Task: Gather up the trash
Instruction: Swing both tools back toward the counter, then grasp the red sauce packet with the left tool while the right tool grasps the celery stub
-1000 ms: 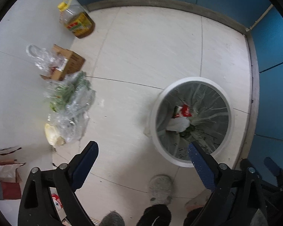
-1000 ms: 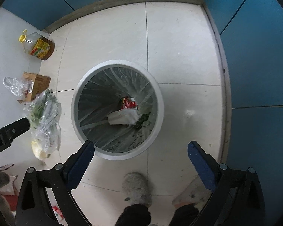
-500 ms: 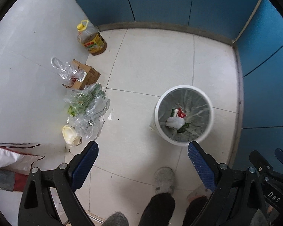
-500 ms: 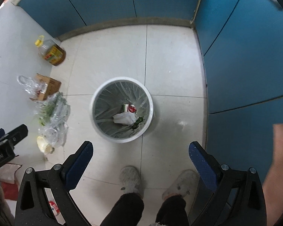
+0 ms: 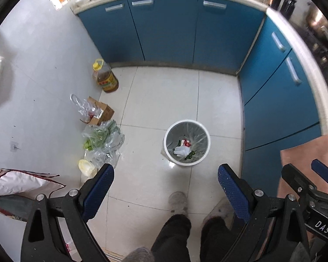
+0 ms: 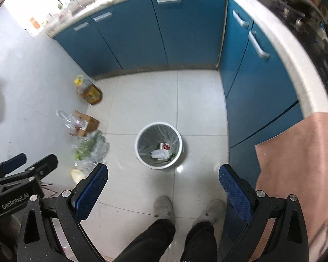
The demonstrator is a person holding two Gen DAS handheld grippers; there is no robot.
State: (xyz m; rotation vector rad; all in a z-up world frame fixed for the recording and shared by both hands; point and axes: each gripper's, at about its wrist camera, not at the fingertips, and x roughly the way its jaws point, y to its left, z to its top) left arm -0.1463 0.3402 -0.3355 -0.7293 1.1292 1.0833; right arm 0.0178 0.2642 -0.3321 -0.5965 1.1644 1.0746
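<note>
Left wrist view: left gripper (image 5: 165, 175) spread wide, nothing between the pads, held high above the floor. Trash bin (image 5: 187, 142) stands on the tile ahead, lined, with a white wad and a red wrapper at the bottom. Loose clear bags with greens (image 5: 102, 140) lie against the wall, next to a cardboard box (image 5: 101, 113) and an oil bottle (image 5: 105, 76). Risk: the bags are thin and slack, so a pinch may catch only one layer and spill the greens on the lift. Also unclear which of these items count as trash; the oil bottle looks part full.

Right wrist view: right gripper (image 6: 163, 174) also spread, empty, bin below and slightly ahead. Person's shoes (image 6: 164, 205) stand near the bin; a step forward could knock it over. From this height, a drop could miss the rim.
</note>
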